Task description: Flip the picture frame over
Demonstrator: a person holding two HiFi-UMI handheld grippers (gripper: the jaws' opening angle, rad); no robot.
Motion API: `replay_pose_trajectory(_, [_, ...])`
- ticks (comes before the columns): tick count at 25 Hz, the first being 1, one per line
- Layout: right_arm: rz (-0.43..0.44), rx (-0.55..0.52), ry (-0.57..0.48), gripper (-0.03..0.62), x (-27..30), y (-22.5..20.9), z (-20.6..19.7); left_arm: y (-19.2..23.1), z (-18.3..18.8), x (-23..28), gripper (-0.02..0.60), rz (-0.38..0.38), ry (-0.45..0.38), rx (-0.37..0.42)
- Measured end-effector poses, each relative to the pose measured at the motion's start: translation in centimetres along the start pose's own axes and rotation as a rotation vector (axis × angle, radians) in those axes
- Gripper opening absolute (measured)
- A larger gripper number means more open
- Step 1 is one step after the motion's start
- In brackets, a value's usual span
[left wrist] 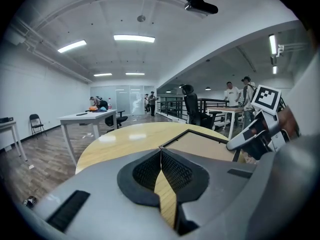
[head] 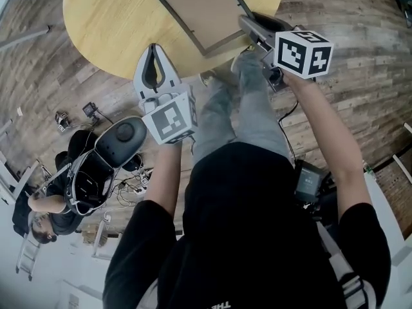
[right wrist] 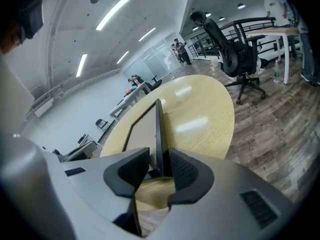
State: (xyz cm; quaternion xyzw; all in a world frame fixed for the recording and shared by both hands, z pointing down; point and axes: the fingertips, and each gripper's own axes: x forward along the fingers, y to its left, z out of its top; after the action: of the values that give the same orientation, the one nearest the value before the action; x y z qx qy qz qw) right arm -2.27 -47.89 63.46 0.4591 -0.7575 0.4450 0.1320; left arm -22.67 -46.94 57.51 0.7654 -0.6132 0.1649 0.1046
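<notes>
The picture frame (head: 203,11) lies flat on the round wooden table (head: 109,24), brown backing up inside a dark rim. My right gripper (head: 247,22) is at the frame's near right corner. In the right gripper view the frame's dark edge (right wrist: 158,129) stands between the jaws of my right gripper (right wrist: 159,166). It lies close against the right pad, with a gap to the left pad, so the gripper is open. My left gripper (head: 153,47) hovers at the table's near edge, left of the frame, shut on nothing (left wrist: 161,151). The left gripper view shows the frame (left wrist: 205,144) and my right gripper (left wrist: 245,140).
A black office chair (head: 109,153) and a crouching person (head: 45,211) are on the wooden floor at the lower left, with cables nearby. Another office chair (right wrist: 235,49) stands beyond the table. More desks and people are far back (left wrist: 95,115).
</notes>
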Motion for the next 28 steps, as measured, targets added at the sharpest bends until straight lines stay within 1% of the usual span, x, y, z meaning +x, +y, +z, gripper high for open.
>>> replay_pose_trajectory(7, [0.006,-0.054,-0.025,0.126,1.1,-1.1,-0.1,-0.5,-1.0,0.7,0.023,-0.029,0.005,0.005])
replay_pose_trajectory(9, [-0.012,-0.103,-0.022,0.127,1.1,-1.2,0.0,-0.8,-1.0,0.6,0.023,-0.032,0.006,0.013])
replay_pose_trajectory(10, [-0.032,-0.152,-0.012,0.129,1.2,-1.3,-0.1,-0.8,-1.1,0.6,0.023,-0.033,0.006,0.016])
replay_pose_trajectory(14, [-0.126,-0.469,0.038,0.127,1.6,-0.6,-0.1,-1.0,-1.2,0.8,0.023,-0.035,0.007,0.02])
replay_pose_trajectory(18, [-0.182,-0.677,0.071,0.127,1.6,0.2,0.1,-1.3,-1.5,0.8,0.023,-0.035,0.017,0.021])
replay_pose_trajectory(20, [-0.226,-0.812,0.089,0.127,1.7,0.5,0.1,-1.5,-1.6,0.8,0.023,-0.036,0.022,0.025])
replay_pose_trajectory(21, [-0.253,-0.896,0.105,0.123,1.7,0.7,0.0,-1.5,-1.7,0.7,0.023,-0.036,0.025,0.026])
replay_pose_trajectory(23, [-0.316,-1.089,0.148,0.062,2.1,1.2,-0.2,-1.6,-2.0,0.7,0.023,-0.036,0.033,0.027])
replay_pose_trajectory(25, [-0.361,-1.26,0.18,0.025,2.8,1.8,-0.5,-1.6,-1.9,0.7,0.023,-0.038,0.035,0.033])
replay_pose_trajectory(26, [-0.374,-1.321,0.188,0.02,3.2,2.1,-0.6,-1.6,-1.8,0.7,0.023,-0.041,0.034,0.037])
replay_pose_trajectory(28, [-0.387,-1.399,0.198,0.02,3.7,2.5,-0.5,-1.7,-1.4,0.8,0.023,-0.049,0.029,0.044])
